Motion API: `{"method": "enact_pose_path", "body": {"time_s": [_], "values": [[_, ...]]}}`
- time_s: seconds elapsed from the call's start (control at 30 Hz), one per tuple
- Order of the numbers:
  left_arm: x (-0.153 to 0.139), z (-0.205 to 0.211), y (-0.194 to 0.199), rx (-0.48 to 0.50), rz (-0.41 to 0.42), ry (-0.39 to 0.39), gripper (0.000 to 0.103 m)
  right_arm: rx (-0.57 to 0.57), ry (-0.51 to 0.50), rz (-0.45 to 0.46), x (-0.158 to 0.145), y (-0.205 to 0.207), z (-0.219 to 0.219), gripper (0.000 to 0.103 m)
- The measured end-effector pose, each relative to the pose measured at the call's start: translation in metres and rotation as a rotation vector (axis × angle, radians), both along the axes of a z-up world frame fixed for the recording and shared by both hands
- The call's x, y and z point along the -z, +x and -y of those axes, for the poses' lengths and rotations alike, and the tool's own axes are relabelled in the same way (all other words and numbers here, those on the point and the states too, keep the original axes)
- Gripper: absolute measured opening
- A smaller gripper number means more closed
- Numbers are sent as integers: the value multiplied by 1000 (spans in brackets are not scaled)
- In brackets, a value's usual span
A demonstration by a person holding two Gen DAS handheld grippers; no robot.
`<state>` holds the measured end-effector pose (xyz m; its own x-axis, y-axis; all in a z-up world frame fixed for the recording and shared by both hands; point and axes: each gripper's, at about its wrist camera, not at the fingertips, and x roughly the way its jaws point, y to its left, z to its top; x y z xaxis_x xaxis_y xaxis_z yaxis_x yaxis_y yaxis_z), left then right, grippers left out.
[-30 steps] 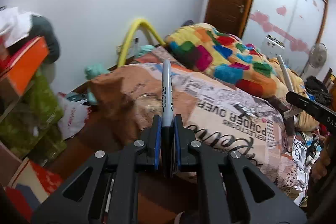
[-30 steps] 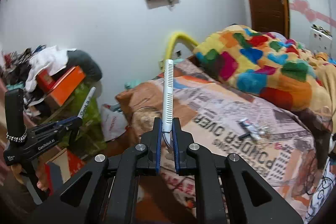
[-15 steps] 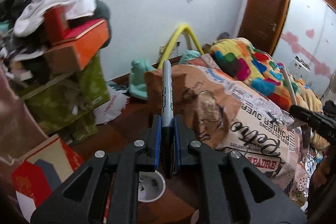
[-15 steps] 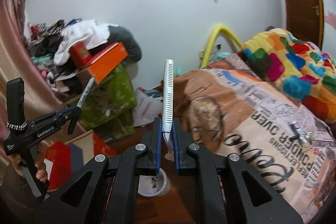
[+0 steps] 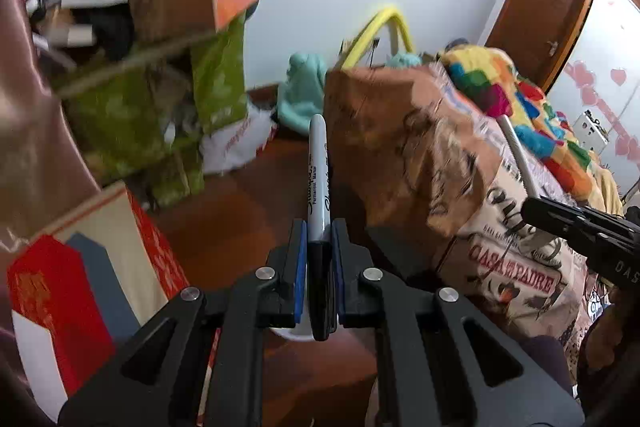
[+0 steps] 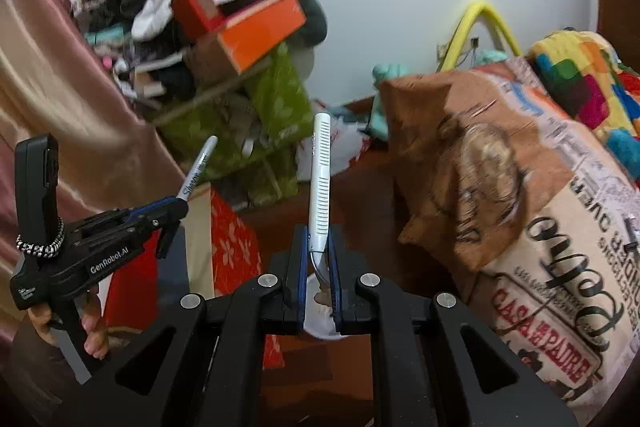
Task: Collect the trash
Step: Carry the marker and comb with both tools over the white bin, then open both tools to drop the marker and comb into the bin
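Observation:
My left gripper (image 5: 319, 227) is shut on a Sharpie marker (image 5: 318, 171), which stands upright between the blue pads; the same gripper and marker (image 6: 198, 169) show at the left of the right wrist view. My right gripper (image 6: 319, 241) is shut on a white ribbed plastic stick (image 6: 321, 183), also upright; its stick shows in the left wrist view (image 5: 518, 163) at the right. Both grippers hang over the brown floor beside the bed. A white round container (image 6: 320, 323) lies on the floor just under the right jaws, mostly hidden; its rim also shows under the left jaws (image 5: 292, 334).
A bed with a printed cover (image 6: 540, 227) fills the right. A red and white box (image 5: 80, 287) stands at the left. Green bags (image 5: 160, 107), an orange box (image 6: 260, 31) and piled clothes stack against the wall. A pink curtain (image 6: 60, 87) hangs at the left.
Both grippers have swung left and tilted down, away from the bed toward the floor and the clutter pile. Each still holds its item. The white container now sits under the jaws.

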<state>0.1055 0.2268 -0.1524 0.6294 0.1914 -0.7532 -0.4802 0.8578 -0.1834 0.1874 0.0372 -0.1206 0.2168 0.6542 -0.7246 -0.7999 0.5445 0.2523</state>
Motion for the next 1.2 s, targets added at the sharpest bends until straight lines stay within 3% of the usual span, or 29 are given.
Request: {"method": "enact_pose_path", "body": {"time_s": [0.37, 0.67, 0.87, 0.93, 1.0, 1.2], "values": [[85, -22, 1, -15, -145, -148, 11, -75, -174, -133, 82, -5, -62, 9], [145, -16, 22, 9, -278, -209, 11, -99, -285, -234, 134, 9, -94, 9], [160, -20, 34, 13, -291, -264, 11, -113, -284, -283, 146, 16, -98, 10], [161, -23, 40, 4, -287, -285, 11, -110, -304, -272, 146, 18, -99, 17], [161, -26, 46, -17, -293, -290, 11, -94, -317, -252, 145, 20, -98, 34], [148, -25, 50, -13, -293, -261, 14, -81, -288, -217, 131, 24, -87, 35]]}}
